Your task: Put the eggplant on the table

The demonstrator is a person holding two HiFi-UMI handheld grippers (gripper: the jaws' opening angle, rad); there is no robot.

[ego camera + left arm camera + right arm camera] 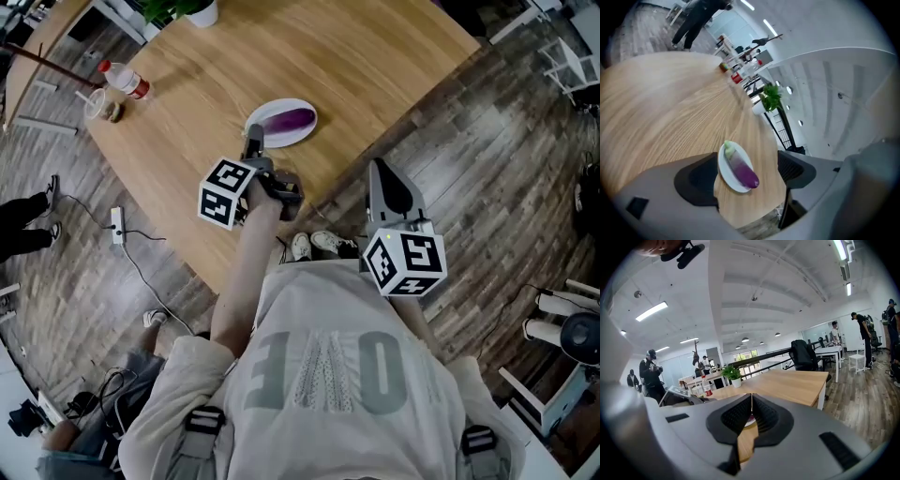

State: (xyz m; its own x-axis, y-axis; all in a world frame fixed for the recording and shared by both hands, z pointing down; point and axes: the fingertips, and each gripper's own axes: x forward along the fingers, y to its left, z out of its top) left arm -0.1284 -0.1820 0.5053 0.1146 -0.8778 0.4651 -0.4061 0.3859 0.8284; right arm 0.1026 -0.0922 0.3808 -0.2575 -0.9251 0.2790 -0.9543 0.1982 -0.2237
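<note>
A purple eggplant (289, 120) with a green stem end lies on a white plate (262, 137) near the front edge of the round wooden table (356, 56). My left gripper (255, 142) hovers just short of the plate, pointing at it. In the left gripper view its jaws stand wide apart with the eggplant (740, 166) and plate (723, 165) seen between them, untouched by the left gripper (747, 161). My right gripper (380, 169) hangs off the table's edge over the floor; the right gripper (751, 414) has its pads pressed together and holds nothing.
A water bottle (124, 80) and a cup (96, 103) stand at the table's far left, a potted plant (192, 9) at the back. A power strip (117, 223) and cables lie on the wooden floor. People stand in the background beyond the table.
</note>
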